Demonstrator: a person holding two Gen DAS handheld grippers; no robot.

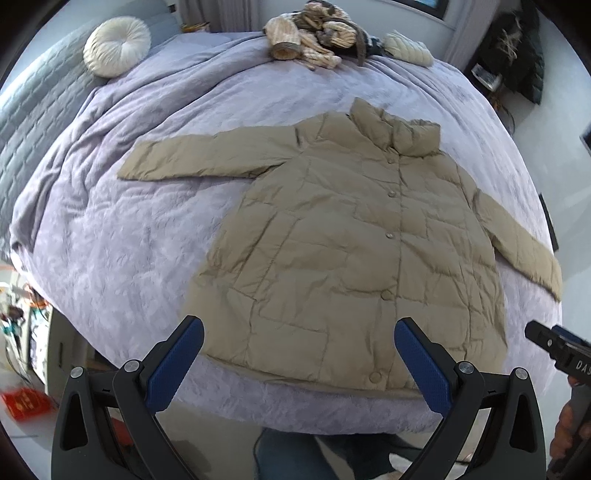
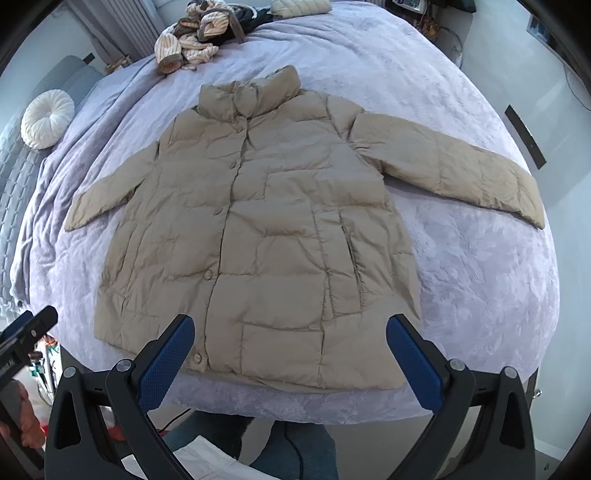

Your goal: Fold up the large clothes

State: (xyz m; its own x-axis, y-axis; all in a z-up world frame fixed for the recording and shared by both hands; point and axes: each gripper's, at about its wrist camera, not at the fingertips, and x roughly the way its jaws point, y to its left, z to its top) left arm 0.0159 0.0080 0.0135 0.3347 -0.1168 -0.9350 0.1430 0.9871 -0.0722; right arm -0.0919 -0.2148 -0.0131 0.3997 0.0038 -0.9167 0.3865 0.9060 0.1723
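Note:
A beige quilted puffer jacket (image 1: 351, 236) lies flat and buttoned, front up, on a lavender bedspread (image 1: 122, 236), collar away from me, both sleeves spread out sideways. It also shows in the right wrist view (image 2: 258, 229). My left gripper (image 1: 299, 332) is open and empty, held above the jacket's hem near the bed's front edge. My right gripper (image 2: 290, 328) is open and empty, also above the hem. The right gripper's body shows at the right edge of the left wrist view (image 1: 554, 343), and the left gripper's body at the left edge of the right wrist view (image 2: 26, 336).
A pile of striped and dark clothes (image 1: 317, 33) lies at the far end of the bed, beside a cream quilted item (image 1: 406, 46). A round white cushion (image 1: 116, 46) sits far left. The bedspread (image 2: 480, 277) extends around the jacket. My legs show below the bed edge.

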